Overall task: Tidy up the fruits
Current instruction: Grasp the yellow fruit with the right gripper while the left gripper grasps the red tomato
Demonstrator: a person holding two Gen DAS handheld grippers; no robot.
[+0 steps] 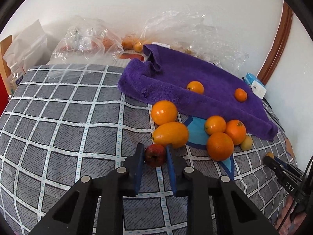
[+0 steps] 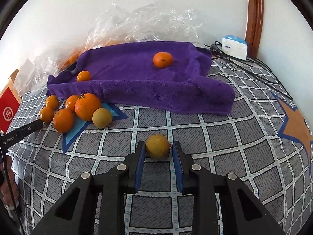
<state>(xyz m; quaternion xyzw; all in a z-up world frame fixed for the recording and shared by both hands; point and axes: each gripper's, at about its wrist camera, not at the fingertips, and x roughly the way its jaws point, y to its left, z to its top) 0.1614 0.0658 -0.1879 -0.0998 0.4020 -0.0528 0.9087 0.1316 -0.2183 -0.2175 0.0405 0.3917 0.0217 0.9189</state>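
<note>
Left tongs clamped on small red fruit; right tongs pinch yellow fruit, both low over bed. Orange pile just beyond left tongs, towel further. Risk: round skins slip w/ quick lift, roll away.

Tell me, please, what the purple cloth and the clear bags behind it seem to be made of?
The purple cloth looks like plush terry or microfibre: fuzzy, matte pile, soft folds. The clear bags look like thin plastic film: see-through, crinkled, with bright glints.
</note>
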